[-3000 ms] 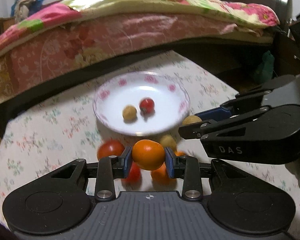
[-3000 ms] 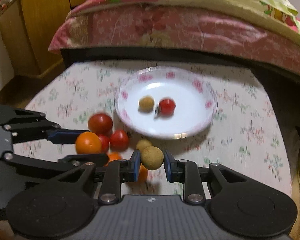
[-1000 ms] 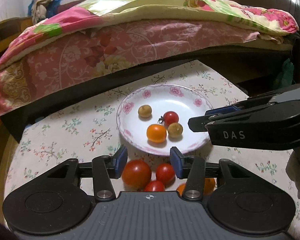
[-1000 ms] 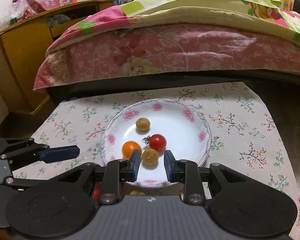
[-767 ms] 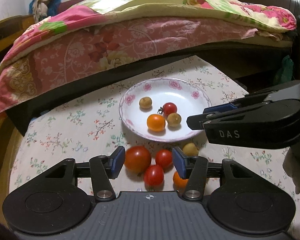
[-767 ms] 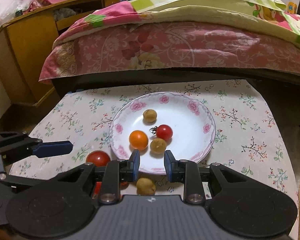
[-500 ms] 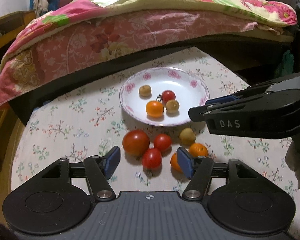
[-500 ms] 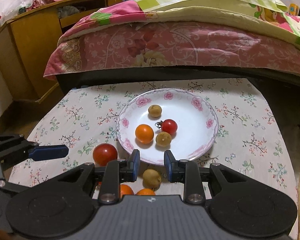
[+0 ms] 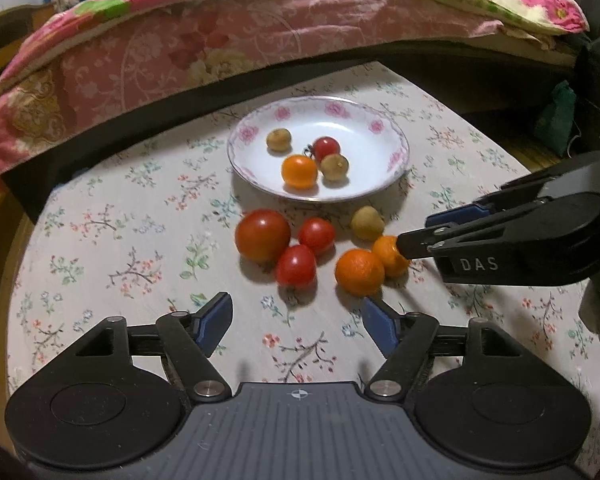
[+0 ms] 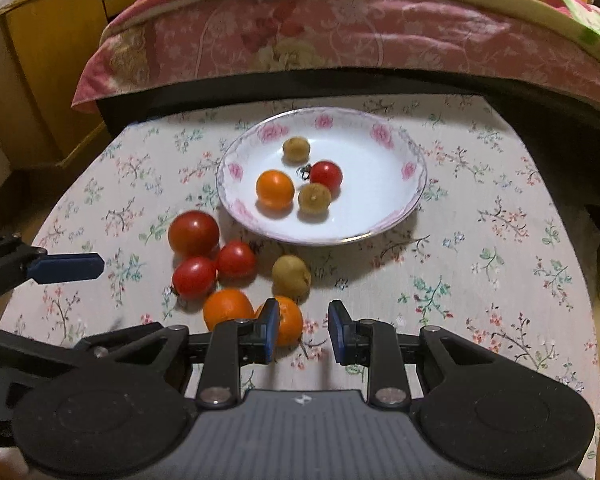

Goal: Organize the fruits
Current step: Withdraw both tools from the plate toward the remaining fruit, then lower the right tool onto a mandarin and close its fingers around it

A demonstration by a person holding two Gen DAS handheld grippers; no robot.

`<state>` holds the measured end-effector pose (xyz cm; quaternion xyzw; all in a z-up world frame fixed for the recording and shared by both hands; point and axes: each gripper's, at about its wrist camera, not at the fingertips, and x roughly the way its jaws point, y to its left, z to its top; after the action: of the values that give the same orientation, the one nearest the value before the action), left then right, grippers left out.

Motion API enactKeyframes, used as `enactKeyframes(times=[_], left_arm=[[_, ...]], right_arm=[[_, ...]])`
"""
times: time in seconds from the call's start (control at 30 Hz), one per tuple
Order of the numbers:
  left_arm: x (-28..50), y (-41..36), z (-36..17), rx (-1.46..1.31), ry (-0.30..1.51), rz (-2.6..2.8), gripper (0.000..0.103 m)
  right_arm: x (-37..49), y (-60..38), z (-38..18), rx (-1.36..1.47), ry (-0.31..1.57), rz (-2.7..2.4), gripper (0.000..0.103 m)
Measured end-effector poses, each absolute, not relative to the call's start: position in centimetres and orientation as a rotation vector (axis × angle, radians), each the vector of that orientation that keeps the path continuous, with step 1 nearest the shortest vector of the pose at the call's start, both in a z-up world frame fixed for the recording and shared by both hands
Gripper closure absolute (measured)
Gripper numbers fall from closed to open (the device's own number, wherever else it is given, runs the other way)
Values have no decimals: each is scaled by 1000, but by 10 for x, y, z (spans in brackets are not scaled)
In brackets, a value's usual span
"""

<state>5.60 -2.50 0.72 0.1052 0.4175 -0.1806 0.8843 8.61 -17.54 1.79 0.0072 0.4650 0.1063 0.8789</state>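
A white plate with pink flowers [image 9: 384, 168] [image 10: 380, 216] holds an orange [image 9: 299, 171] [image 10: 275, 189], a small red tomato [image 9: 326, 147] [image 10: 326, 174] and two brown fruits [image 9: 334, 166] [image 10: 314, 197]. On the cloth in front lie a big tomato [image 9: 262, 234] [image 10: 193, 233], two small tomatoes [image 9: 296, 266] [image 10: 193, 277], two oranges [image 9: 359, 272] [image 10: 228, 307] and a brown fruit [image 9: 366, 223] [image 10: 291, 276]. My left gripper [image 9: 296, 322] is wide open and empty, just short of the loose fruit. My right gripper [image 10: 303, 332] is open and empty, its left finger next to an orange [image 10: 289, 320].
The round table has a flowered cloth [image 9: 100, 216] [image 10: 500, 240]. A bed with a pink quilt [image 9: 180, 52] [image 10: 340, 32] stands right behind it. A wooden cabinet [image 10: 40, 72] is at the left. My right gripper's body [image 9: 520, 240] reaches in from the right beside the oranges.
Both grippers have let go of an orange and a brown fruit on the plate and pulled back toward me. The left jaws have opened wider. The loose fruit has come into full view.
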Motion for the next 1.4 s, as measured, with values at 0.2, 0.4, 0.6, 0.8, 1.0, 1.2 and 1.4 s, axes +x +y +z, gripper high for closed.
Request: enactKeyframes(times=[0.2,0.4,0.6,0.8,1.0,1.2,1.4], left_arm=[[56,-30,0,225,888,-406,25],[56,-31,-6,223,905,-437,24],[57,-27,-9,213,921,-447,24],[56,-27,-11,205,932,-459,24],[56,-32,-12,209,936,-473,23],[58,-33,-15,212,944,-482,23],[58,-35,-16,217,945,-491,23]], right_arm=[[87,-170,7,-19,1000,263,68],[93,-170,2,-16,992,279,68],[97,-169,5,-38,1011,293,68],[97,-173,2,-23,1035,301,68],[98,-168,3,-71,1016,310,68],[99,-170,3,-71,1016,322,68],[98,-167,4,-105,1015,320,68]])
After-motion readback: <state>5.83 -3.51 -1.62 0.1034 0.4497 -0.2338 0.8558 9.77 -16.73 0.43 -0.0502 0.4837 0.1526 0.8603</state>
